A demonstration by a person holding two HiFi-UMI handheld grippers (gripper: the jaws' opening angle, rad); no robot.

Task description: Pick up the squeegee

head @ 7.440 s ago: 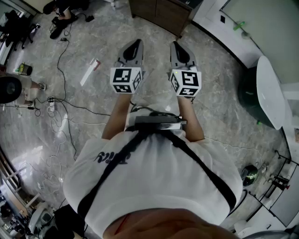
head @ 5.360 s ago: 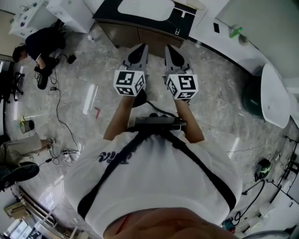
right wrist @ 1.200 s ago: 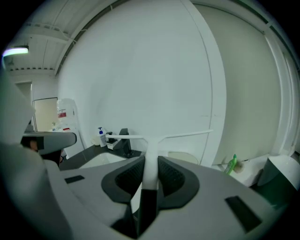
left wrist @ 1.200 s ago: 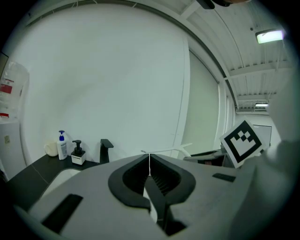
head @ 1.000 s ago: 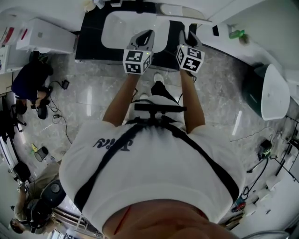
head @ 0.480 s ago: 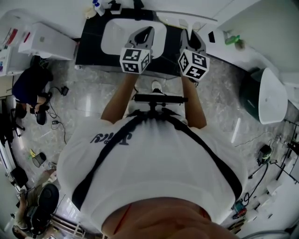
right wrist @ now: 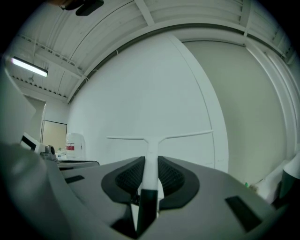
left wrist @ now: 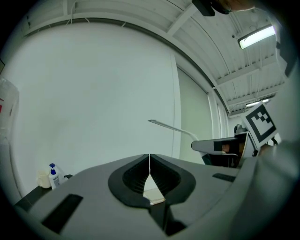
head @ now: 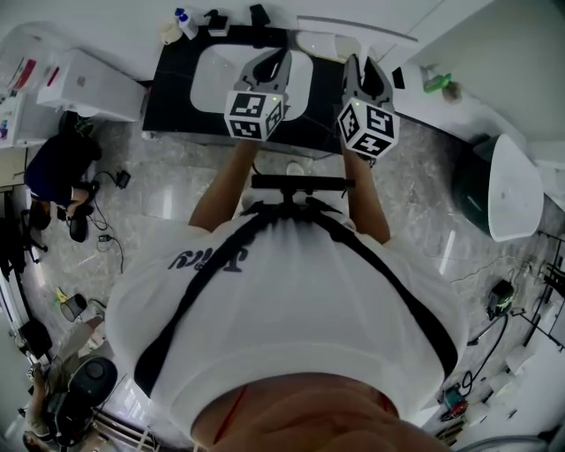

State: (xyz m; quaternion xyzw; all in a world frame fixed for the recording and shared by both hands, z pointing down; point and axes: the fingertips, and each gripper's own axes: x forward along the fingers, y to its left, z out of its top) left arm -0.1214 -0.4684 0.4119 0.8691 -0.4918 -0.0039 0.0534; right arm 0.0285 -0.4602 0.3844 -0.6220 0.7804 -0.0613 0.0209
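A white squeegee (right wrist: pixel 151 140) has its handle between the jaws of my right gripper (right wrist: pixel 151 161), which is shut on it. Its thin T-shaped blade (head: pixel 353 29) stretches crosswise ahead of the jaws, close to the white wall. The blade's end (left wrist: pixel 171 127) also shows in the left gripper view. My left gripper (left wrist: pixel 149 161) is shut with nothing in it, its jaws meeting in a thin line. In the head view both grippers (head: pixel 281 57) (head: pixel 357 64) are held level, side by side above the sink counter.
Below the grippers is a black counter (head: pixel 172 88) with a white sink (head: pixel 212 75). Bottles (head: pixel 181 18) stand at its back left. A white cabinet (head: pixel 84 84) is to the left, a white basin (head: pixel 512 190) to the right. A person (head: pixel 57 168) crouches on the floor at left.
The person has walked across the floor up to the sink counter. In the last second both grippers have risen, and the squeegee blade now stands higher against the wall.
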